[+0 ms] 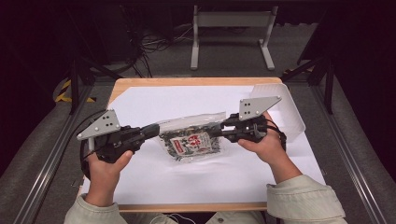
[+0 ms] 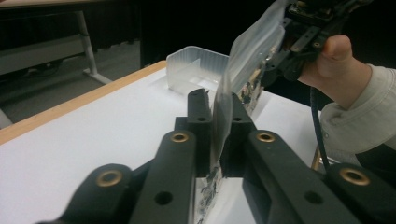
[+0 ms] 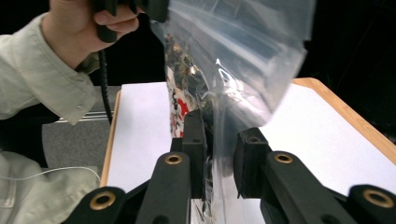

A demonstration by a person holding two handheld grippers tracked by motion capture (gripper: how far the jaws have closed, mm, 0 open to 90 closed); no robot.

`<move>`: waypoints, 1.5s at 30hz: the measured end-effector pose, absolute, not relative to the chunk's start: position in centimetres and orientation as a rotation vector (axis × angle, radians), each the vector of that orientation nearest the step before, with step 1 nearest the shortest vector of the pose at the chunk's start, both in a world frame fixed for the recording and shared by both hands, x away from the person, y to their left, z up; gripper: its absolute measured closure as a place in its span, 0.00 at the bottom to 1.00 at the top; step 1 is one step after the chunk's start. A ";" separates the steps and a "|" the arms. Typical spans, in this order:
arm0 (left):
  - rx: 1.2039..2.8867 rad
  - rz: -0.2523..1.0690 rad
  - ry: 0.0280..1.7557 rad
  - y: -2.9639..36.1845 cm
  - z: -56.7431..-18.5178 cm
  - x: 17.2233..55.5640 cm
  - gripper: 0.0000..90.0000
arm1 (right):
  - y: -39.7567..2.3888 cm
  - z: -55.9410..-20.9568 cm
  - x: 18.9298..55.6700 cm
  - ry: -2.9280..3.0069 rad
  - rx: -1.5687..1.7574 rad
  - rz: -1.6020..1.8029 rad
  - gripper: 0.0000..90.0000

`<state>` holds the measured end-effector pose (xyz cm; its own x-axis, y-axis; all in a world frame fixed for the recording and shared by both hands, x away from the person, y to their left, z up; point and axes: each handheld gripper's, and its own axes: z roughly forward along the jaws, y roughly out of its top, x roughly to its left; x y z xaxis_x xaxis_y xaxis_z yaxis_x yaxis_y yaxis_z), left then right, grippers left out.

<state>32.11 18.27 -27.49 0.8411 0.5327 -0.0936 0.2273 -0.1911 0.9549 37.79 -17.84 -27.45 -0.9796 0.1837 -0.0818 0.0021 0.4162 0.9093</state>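
A clear plastic zip bag (image 1: 191, 140) with a printed snack packet inside hangs stretched between my two grippers above the white sheet. My left gripper (image 1: 158, 129) is shut on the bag's left edge; in the left gripper view its jaws (image 2: 219, 116) pinch the clear film (image 2: 252, 51). My right gripper (image 1: 224, 127) is shut on the bag's right edge; in the right gripper view the crumpled film (image 3: 233, 56) runs between its jaws (image 3: 219, 149). The left gripper view also has the right gripper (image 2: 303, 32) and its hand at the top right.
A translucent white bin (image 1: 285, 112) stands at the table's back right, beside the right hand. A white sheet (image 1: 210, 177) covers most of the wooden table (image 1: 187, 81). A white metal stand (image 1: 231, 28) sits on the floor beyond the far edge.
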 end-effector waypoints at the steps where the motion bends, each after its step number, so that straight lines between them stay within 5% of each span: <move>1: 1.770 0.301 0.588 18.3 -27.5 32.2 0.90 | -17.8 -27.4 37.7 2.499 0.162 1.610 0.86; 10: 1.765 0.305 0.613 18.5 -27.8 32.9 0.47 | -18.1 -27.0 37.4 2.484 0.189 1.596 0.86; 15: 1.742 0.334 0.633 19.1 -28.2 33.0 0.35 | -19.1 -26.5 37.6 2.445 0.255 1.619 0.86; 45: 1.728 0.351 0.762 21.6 -36.2 34.9 0.25 | -25.1 -23.8 39.2 2.173 0.575 1.669 0.86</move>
<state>34.95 21.62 -36.23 0.7442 0.6505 -0.1518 0.3076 -0.1320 0.9423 39.19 -25.06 -23.83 -0.8602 0.5095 -0.0223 0.1101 0.2282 0.9674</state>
